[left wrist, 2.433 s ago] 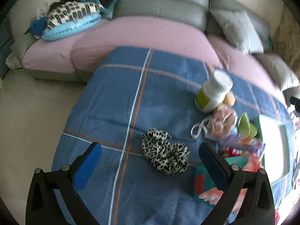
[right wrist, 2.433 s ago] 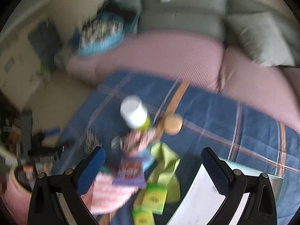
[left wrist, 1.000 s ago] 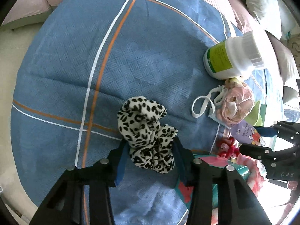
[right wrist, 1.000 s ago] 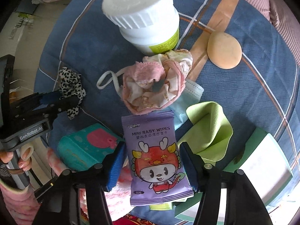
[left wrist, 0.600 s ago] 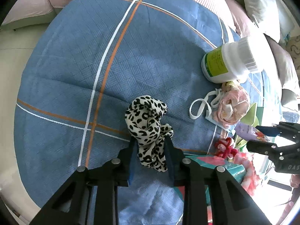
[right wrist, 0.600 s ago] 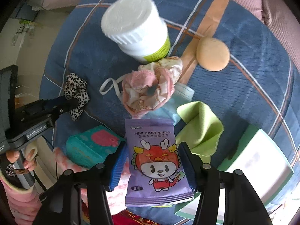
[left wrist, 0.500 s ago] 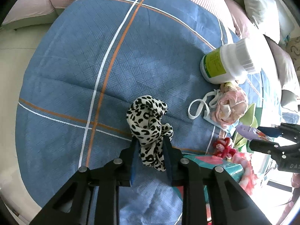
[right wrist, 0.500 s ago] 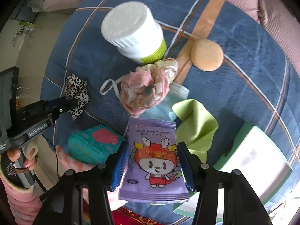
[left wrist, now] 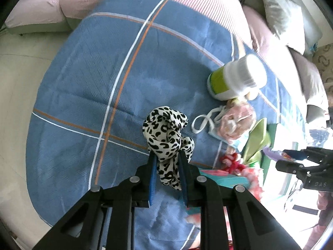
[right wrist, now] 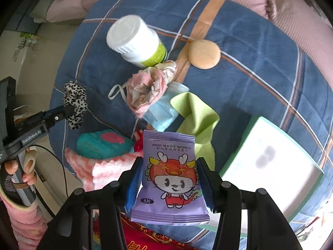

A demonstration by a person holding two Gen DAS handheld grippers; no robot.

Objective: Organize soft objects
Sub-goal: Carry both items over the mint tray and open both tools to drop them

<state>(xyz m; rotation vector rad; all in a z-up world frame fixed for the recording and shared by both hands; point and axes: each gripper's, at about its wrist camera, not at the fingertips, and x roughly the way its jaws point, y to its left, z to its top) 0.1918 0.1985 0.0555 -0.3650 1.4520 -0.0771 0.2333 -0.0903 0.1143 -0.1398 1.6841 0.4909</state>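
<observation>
Above a blue plaid blanket [left wrist: 87, 79], the left gripper [left wrist: 168, 160] is closing, its jaws tightening on a leopard-print scrunchie [left wrist: 166, 133] lifted off the cloth. The right gripper [right wrist: 169, 166] grasps a purple pack of baby wipes [right wrist: 169, 175] by its sides. Below lie a white bottle [right wrist: 135, 41], a pink scrunchie [right wrist: 149, 87] on a blue face mask [right wrist: 164, 112], and a green cloth [right wrist: 197, 116].

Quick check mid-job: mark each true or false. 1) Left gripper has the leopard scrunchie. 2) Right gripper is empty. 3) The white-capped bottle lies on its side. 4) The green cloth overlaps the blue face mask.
1) True: the left gripper pinches the leopard scrunchie, jaws closing.
2) False: the right gripper grips the purple wipes pack.
3) False: the white-capped bottle stands upright.
4) True: the green cloth overlaps the blue face mask.
</observation>
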